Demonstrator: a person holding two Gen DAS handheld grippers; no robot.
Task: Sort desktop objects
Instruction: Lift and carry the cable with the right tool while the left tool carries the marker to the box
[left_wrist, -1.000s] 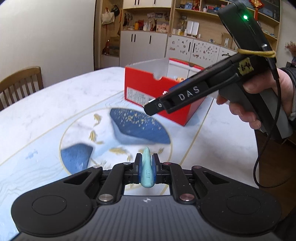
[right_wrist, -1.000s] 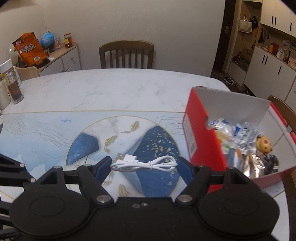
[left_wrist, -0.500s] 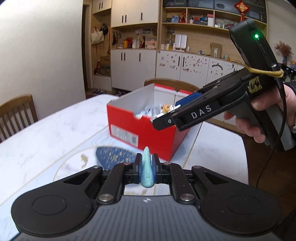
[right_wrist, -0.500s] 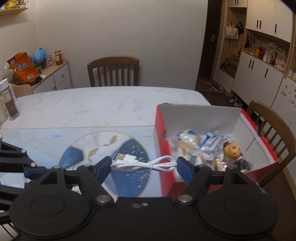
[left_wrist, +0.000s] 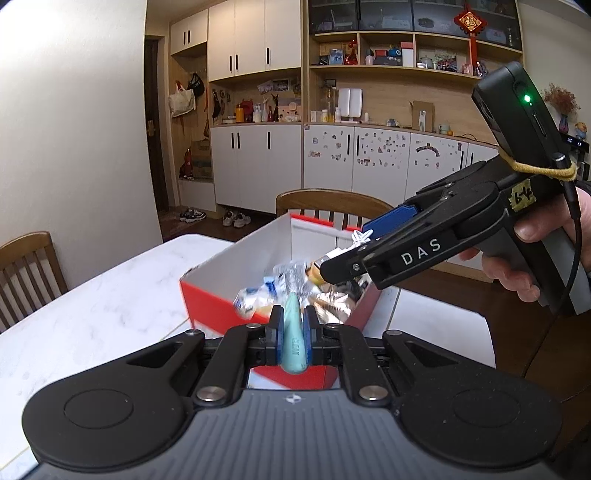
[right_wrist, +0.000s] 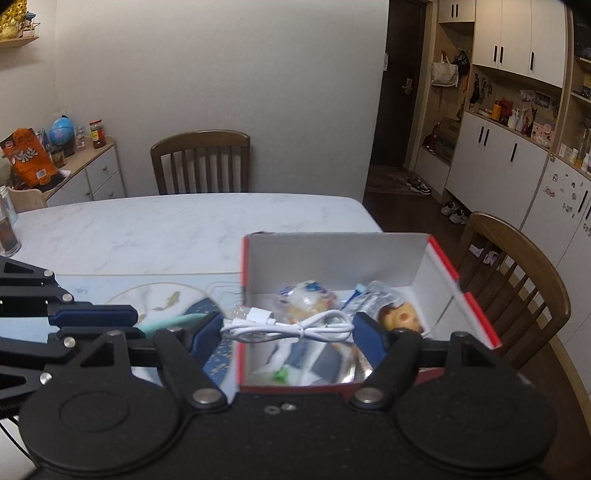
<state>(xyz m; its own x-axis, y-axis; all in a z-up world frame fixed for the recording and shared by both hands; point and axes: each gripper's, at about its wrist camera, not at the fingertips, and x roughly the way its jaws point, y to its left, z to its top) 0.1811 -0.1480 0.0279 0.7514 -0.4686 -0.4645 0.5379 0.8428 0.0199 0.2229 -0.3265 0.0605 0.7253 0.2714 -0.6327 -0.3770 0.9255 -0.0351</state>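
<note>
Both grippers are arriving over the red box (right_wrist: 458, 280), each carrying one thing, and the step in hand looks like the drop. To do it well, I would judge each load should be hanging well inside the white walls before letting go, with the two tools kept apart so they are not knocking together above the opening.

The left gripper (left_wrist: 293, 334) is squeezing a pale teal tube (left_wrist: 294, 332) between its blue pads; the jaws are fully closed on it, and its tip is pointing toward 12 o'clock at the box's near wall, so it is probably needing a little more reach.

The right gripper (right_wrist: 288, 328) is holding a bundled white cable (right_wrist: 288, 326) stretched crosswise between its wide-set fingers, one end at 9 o'clock against the left pad, the other at 3 o'clock against the right. The bundle is hanging above the wrapped snacks (right_wrist: 306, 295) and a small yellow toy (right_wrist: 400, 317) already lying in the box. A soft cable may snag on a pad when freed
</note>
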